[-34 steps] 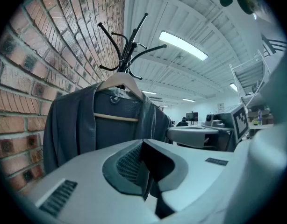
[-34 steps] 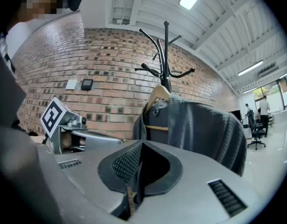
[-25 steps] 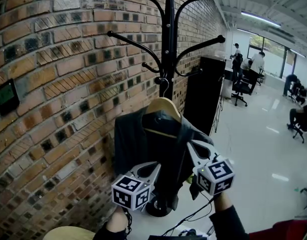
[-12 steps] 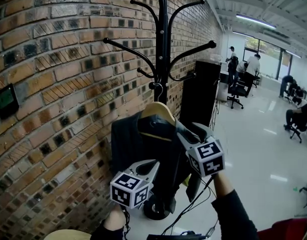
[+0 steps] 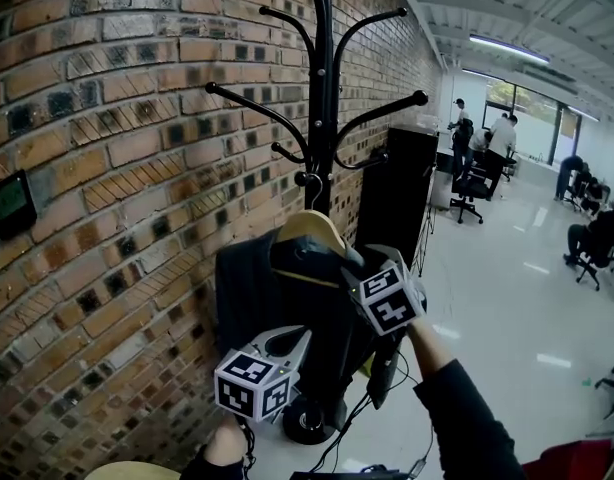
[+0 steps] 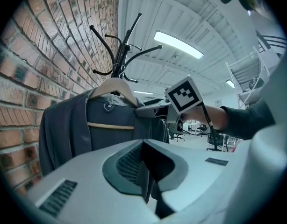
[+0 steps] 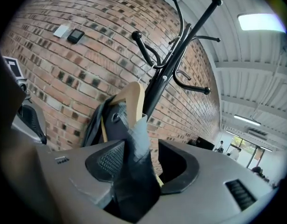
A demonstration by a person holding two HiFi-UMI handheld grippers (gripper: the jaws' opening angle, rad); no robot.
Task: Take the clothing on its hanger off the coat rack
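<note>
Hanging by its hook (image 5: 309, 180) low on the pole of the coat rack (image 5: 322, 88), under the long curved arms, the wooden hanger (image 5: 309, 230) carries a dark jacket (image 5: 249, 298) that has not yet come off the rack. The left gripper (image 5: 302, 336) sits low at the jacket's front. Its fingers (image 6: 87, 171) look pressed together on a thin fold of the cloth. The right gripper (image 5: 352, 263) is up at the hanger's right shoulder. Its fingers have just been opening and stand wide apart, with the jacket's shoulder cloth between them but not pinched.

The main risk is that the only firm hold at this moment is on cloth, not on wood. A pull from the left gripper alone would likely drag the jacket down one side, tilt the hanger, and slide the garment off.

If the right fingers close on loose shoulder cloth and miss the hanger arm beneath, a lift could peel the jacket away and leave the hanger on the rack.

The hook must also rise clear before it moves outward. A level tug could snag it on the short prongs (image 5: 285, 153) just above. It could also rock the whole rack on its round base (image 5: 309, 423), which stands near the brick wall (image 5: 107, 168).
</note>
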